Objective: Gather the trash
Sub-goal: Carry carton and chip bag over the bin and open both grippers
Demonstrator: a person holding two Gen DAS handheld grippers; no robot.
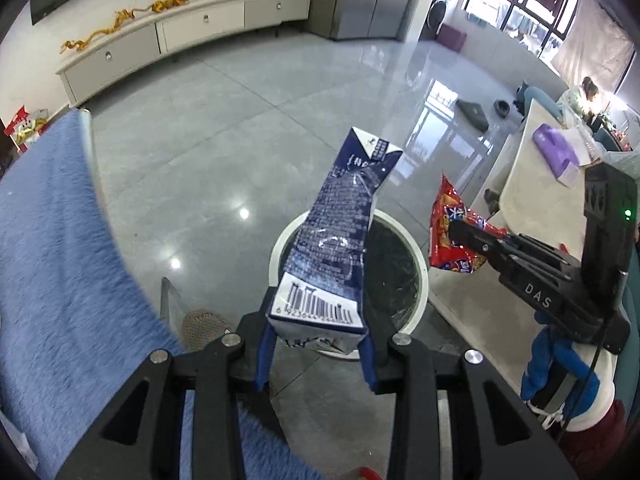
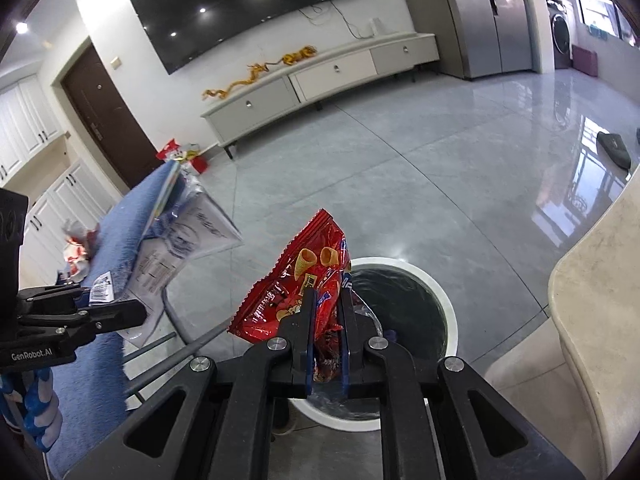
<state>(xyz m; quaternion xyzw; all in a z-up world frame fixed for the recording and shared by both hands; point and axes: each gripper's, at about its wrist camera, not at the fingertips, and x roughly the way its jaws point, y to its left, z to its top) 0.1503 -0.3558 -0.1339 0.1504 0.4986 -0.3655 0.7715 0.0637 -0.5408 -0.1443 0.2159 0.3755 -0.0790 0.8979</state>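
Observation:
My left gripper (image 1: 316, 320) is shut on a crushed blue and white milk carton (image 1: 340, 232), held upright over the white round trash bin (image 1: 420, 264) with its black liner. My right gripper (image 2: 326, 308) is shut on a red snack bag (image 2: 296, 280), held just above the bin's (image 2: 448, 312) left rim. In the left wrist view the right gripper (image 1: 472, 240) and the red bag (image 1: 448, 232) hang at the bin's right side. In the right wrist view the left gripper (image 2: 120, 312) and its carton (image 2: 176, 252) are at the left.
A blue fuzzy cover (image 1: 52, 260) lies over a seat on the left, with more wrappers (image 2: 78, 252) on it. A pale table (image 1: 532, 208) with a purple tissue pack (image 1: 556, 152) stands to the right. Grey tiled floor (image 1: 240, 120) spreads beyond the bin.

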